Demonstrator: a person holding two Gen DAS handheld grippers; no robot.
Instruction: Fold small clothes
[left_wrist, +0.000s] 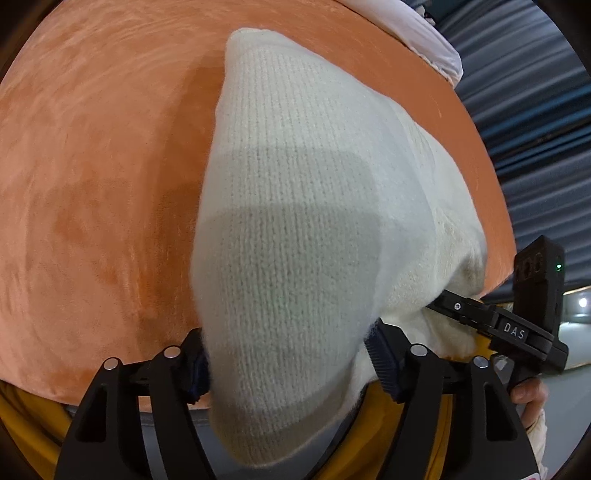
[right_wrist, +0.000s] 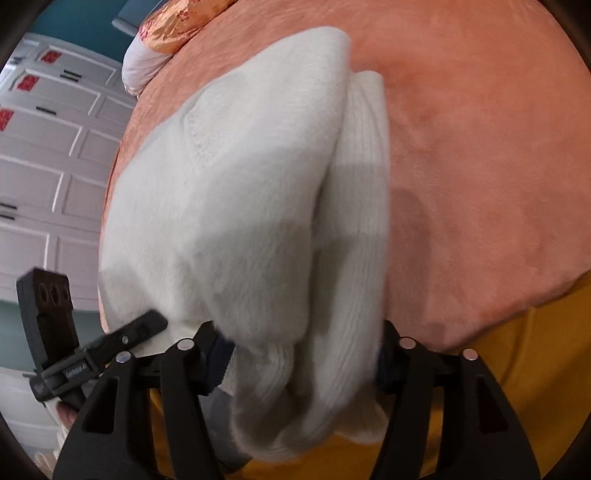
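A cream knitted garment (left_wrist: 295, 206) lies on an orange bedspread (left_wrist: 92, 184) and fills the middle of both views (right_wrist: 240, 206). My left gripper (left_wrist: 288, 365) is shut on a bunched near edge of it, cloth hanging between the fingers. My right gripper (right_wrist: 299, 365) is shut on another near edge, with ribbed folds draped over it. Each gripper shows in the other's view: the right one (left_wrist: 491, 325) at the garment's right side, the left one (right_wrist: 107, 347) at its left side.
The bed's near edge has a yellow sheet (right_wrist: 517, 369) under the orange cover. A white and orange pillow (right_wrist: 147, 55) lies at the far end. White panelled cupboards (right_wrist: 44, 166) stand to the left, dark blinds (left_wrist: 535, 110) to the right.
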